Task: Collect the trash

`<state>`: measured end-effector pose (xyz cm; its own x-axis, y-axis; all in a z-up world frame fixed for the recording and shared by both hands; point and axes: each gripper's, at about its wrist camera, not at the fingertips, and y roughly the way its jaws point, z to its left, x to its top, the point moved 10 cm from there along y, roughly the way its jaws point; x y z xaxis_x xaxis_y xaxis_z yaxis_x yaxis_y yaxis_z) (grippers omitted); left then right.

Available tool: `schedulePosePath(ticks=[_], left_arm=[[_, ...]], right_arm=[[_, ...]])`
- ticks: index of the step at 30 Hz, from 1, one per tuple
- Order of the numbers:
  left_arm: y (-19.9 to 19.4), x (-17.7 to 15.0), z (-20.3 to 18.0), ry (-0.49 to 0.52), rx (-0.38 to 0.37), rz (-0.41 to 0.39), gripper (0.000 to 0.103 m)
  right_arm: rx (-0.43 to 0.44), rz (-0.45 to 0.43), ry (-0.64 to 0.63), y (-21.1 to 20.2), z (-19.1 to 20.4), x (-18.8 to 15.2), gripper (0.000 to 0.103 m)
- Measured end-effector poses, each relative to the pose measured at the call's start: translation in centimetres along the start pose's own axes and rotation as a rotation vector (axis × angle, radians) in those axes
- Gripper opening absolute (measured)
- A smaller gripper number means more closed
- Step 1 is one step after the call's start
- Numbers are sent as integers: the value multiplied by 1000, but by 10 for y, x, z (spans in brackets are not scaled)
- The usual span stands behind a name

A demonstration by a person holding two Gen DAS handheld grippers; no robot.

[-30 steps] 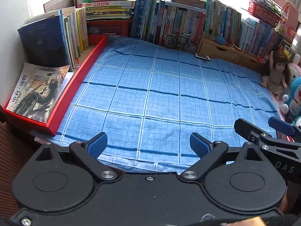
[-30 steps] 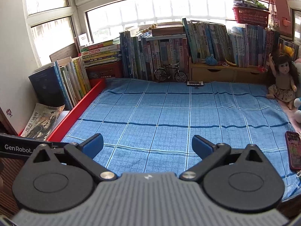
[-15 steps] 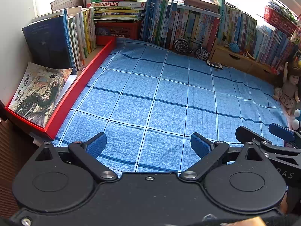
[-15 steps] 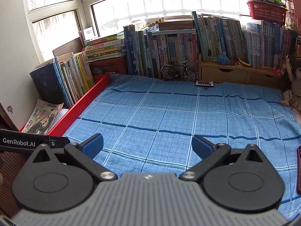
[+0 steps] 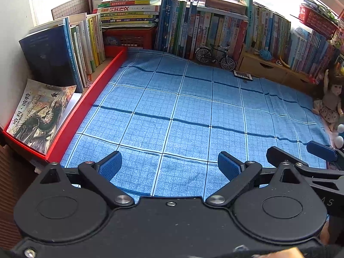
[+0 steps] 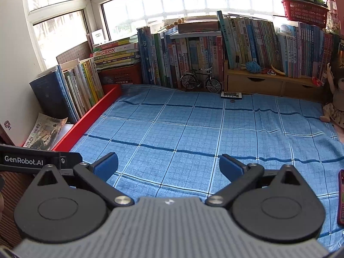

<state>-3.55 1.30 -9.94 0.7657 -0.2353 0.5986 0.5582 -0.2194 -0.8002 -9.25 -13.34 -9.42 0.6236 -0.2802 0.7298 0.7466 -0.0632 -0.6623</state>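
Note:
My left gripper (image 5: 169,164) is open above the near edge of a blue checked cloth (image 5: 193,111), nothing between its blue pads. My right gripper (image 6: 168,165) is open too, over the same cloth (image 6: 193,133). The right gripper's fingers (image 5: 320,150) show at the right edge of the left wrist view, and the left gripper's body (image 6: 25,161) shows at the left edge of the right wrist view. No trash is visible on the cloth; a tiny round dark object (image 6: 232,101) lies near the back.
Books line the back (image 6: 215,53) and the left in a red tray (image 5: 86,109). A model bicycle (image 6: 201,82), a small black device (image 6: 231,95), wooden drawers (image 6: 268,85), a doll (image 5: 329,99) and a dark red phone (image 6: 340,197) edge the cloth.
Both grippers have drawn back and tilted, so the cloth and books have shifted in view. Both stay open and hold nothing.

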Motion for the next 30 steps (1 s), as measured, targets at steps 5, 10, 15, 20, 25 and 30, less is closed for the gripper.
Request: schedulePosePath(ticks=[5,10,15,20,25,30], left_arm=[[3,0,3,4,11,3,96],[8,-1,5,13,26,12,96],[12,-2,7,18,37,20,96],[15,-2,8,11,26,29,96],[16,-1,8,12,23,22,96],[16,1,9,16,32,17,96]], right_arm=[[1,0,2,0,0,0,103],[3,3,0,4,1,1,103],[7,9,-8,8,2,2,103],[10,13,-14,10,5,1,103],[12,16,-17,12,5,1,103],[14,16,-13,14,5,2,103]])
